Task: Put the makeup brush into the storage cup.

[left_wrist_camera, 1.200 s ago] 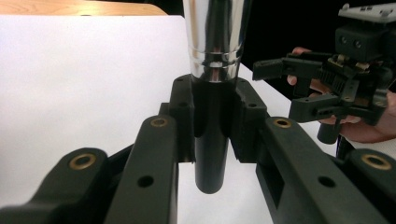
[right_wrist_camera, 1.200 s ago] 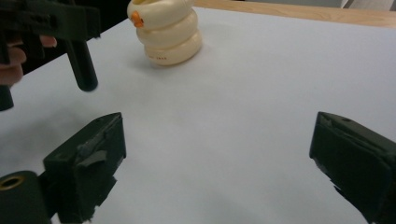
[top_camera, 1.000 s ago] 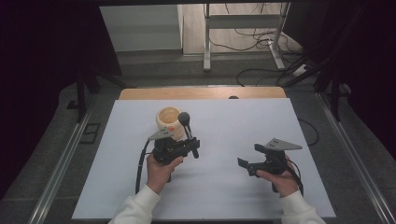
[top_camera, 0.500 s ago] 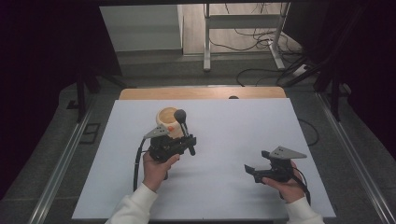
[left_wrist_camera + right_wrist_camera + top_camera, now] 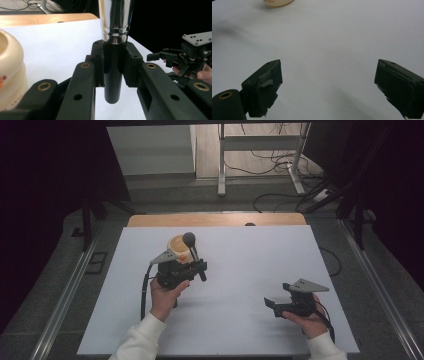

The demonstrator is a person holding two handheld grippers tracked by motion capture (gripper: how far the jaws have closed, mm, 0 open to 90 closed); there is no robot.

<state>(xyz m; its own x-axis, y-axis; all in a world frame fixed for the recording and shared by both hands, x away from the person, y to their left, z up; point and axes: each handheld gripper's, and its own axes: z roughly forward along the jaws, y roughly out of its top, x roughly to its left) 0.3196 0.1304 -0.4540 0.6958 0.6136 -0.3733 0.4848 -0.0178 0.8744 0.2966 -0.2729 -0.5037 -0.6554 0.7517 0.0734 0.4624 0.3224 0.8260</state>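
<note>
- My left tool (image 5: 192, 265) is clenched on a scoop (image 5: 113, 75): its jaws grip the dark handle from both sides, with the shiny metal part rising above them.
- From the high view, the scoop's round head (image 5: 189, 238) stands up over the cream bowl (image 5: 176, 246), tilted a little.
- The bowl sits on the white counter (image 5: 240, 320), just beyond my left tool; in the left gripper view its ribbed cream wall (image 5: 10, 75) is close on one side.
- My right tool (image 5: 274, 306) is released, jaws spread wide with nothing between them, held low over bare counter well apart from the bowl.
- In the right gripper view the two pads (image 5: 268, 80) frame plain white counter, with the bowl's base (image 5: 277, 2) far off at the top edge.
</note>
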